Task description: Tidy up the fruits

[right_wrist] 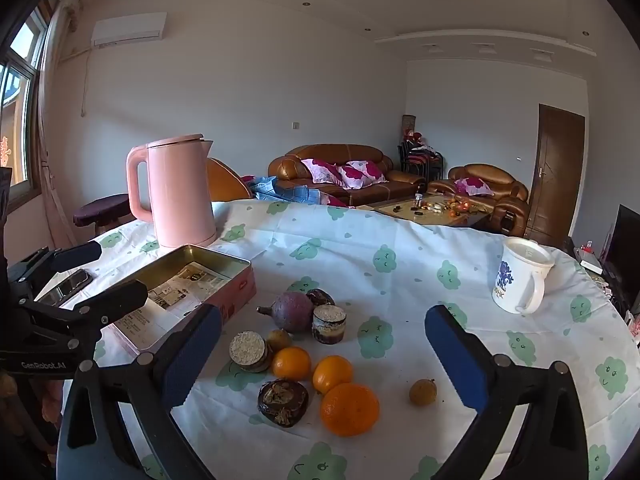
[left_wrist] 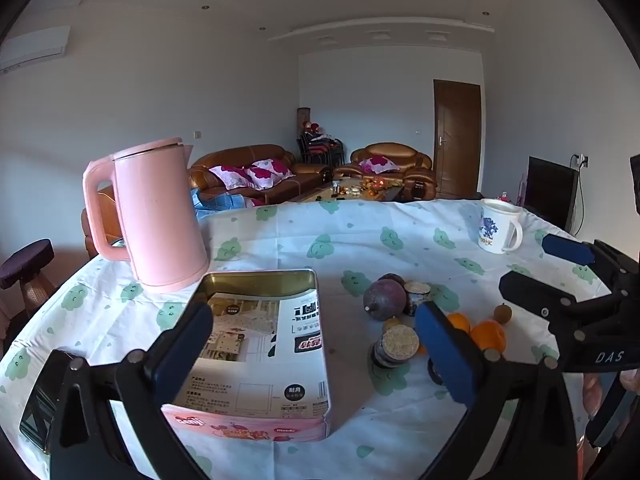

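Note:
Fruits lie in a loose group on the tablecloth: a purple round fruit (right_wrist: 293, 311), three oranges with the largest (right_wrist: 349, 409) nearest, two cut sugarcane pieces (right_wrist: 249, 350), a dark wrinkled fruit (right_wrist: 283, 401) and a small brown longan (right_wrist: 422, 391). A pink open tin (left_wrist: 256, 352) lined with printed paper stands left of them. My left gripper (left_wrist: 312, 354) is open and empty, straddling the tin's right side. My right gripper (right_wrist: 324, 354) is open and empty, just before the fruits. The purple fruit also shows in the left wrist view (left_wrist: 385, 299).
A pink kettle (left_wrist: 154, 216) stands behind the tin. A white mug (right_wrist: 520, 286) with a blue print stands at the right. A phone (right_wrist: 70, 284) lies left of the tin. The table's far edge curves behind them.

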A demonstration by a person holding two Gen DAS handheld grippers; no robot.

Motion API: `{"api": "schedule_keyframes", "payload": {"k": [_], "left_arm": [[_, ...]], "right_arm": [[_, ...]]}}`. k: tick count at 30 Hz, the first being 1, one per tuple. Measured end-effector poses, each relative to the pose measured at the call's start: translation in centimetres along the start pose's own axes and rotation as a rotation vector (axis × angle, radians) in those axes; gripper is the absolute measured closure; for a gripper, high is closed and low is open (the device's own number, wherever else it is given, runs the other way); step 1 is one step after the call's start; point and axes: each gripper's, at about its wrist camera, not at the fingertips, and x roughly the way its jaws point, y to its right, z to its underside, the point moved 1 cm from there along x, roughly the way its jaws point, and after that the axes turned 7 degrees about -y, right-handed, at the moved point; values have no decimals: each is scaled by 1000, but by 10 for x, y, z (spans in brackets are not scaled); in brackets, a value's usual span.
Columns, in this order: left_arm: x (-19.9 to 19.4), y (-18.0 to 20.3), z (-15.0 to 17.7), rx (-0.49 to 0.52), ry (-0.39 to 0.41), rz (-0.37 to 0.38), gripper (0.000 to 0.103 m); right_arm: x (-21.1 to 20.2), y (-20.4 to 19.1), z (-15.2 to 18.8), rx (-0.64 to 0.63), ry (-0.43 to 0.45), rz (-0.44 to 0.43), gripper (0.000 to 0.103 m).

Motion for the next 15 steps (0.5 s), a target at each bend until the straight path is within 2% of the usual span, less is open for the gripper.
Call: {"api": "schedule_keyframes", "payload": {"k": [5,8,15], "left_arm": [[0,5,1,17,-4,-2,0],[2,11,8,21,-9,0,0],[5,5,6,1,-22,24,0]], "right_arm": [[-3,-2,-3,8,5,-8,1],[2,2,6,12,0,-6,1],[0,6,6,39,-6,-11,1]]}}
